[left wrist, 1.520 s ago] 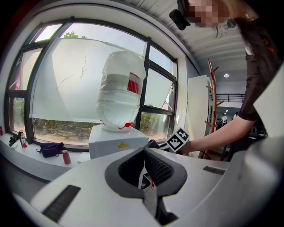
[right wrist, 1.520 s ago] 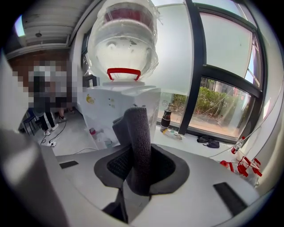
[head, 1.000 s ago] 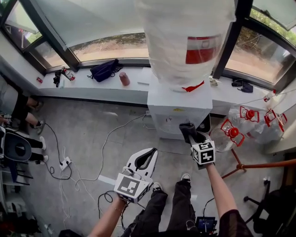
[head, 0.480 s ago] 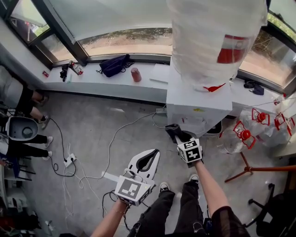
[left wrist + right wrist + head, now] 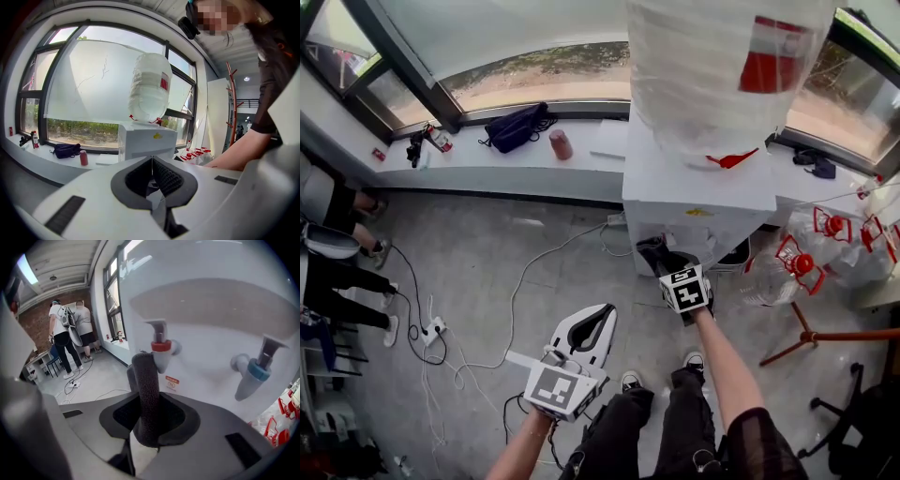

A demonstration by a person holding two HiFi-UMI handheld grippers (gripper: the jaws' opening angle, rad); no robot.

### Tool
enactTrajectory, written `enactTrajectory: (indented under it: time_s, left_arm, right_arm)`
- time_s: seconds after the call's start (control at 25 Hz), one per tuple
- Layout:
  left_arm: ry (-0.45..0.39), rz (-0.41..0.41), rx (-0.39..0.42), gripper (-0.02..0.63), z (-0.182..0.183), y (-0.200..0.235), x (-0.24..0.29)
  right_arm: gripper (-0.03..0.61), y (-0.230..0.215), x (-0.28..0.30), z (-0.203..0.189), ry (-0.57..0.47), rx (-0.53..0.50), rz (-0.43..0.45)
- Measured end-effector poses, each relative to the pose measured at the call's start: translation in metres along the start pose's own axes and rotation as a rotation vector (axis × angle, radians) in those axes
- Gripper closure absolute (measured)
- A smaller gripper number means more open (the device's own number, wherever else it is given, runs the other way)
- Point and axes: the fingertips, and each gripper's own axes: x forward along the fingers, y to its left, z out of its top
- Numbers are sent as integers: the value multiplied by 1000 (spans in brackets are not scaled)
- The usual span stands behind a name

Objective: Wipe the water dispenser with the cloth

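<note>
Two claws are in play, but only one is working. Our right claw is clamped on the dark cloth, whose rolled end stands up just in front of the red tap on the white water dispenser. Our left claw hangs lower and well back from the cabinet, its jaws pressed together on nothing.

The main risk, as we judge it, is at the taps. A sweep across the front panel could catch the red tap or the blue tap beside it and press a lever, letting water run. The cloth is held as a narrow roll, so little of it would meet the panel, and the hard jaw tips could scrape the plastic instead. A firm push high up might also rock the wrapped bottle on top. Cables trail across the floor near where we stand, so a sideways step could snag one.
</note>
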Motion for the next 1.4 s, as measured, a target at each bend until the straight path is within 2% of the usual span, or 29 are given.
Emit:
enactTrajectory:
  time_s: [0.12,0.24,0.48,0.64,0.76,1.04,1.4]
  left_arm:
    - [38,5,14,595,-9,-4,12]
    - [35,-17,8,595,-12,-16,27]
    - [51,-12,15,595,-10,-30,48]
    - [19,-37,12,595,-7,-41,57]
    - [43,-36,16,595,-4,-47,61]
    - [47,-34,16,595,-10,-53,62]
    - [26,-1,2,595,-26,-37,44]
  right_arm:
    - [465,-25,4,-11,2,25,-28]
    - [465,-56,-1,-25,12,49,-65]
    - [465,-126,-26,-55,40,188,-180]
    - [465,-158,-44,-73,56,220,-233]
    - [465,-171,-58,-87,71,217,-244]
    - [465,-170,-73,-102,90,199,-235]
    - [465,-71,-14,-98,90,136,-65]
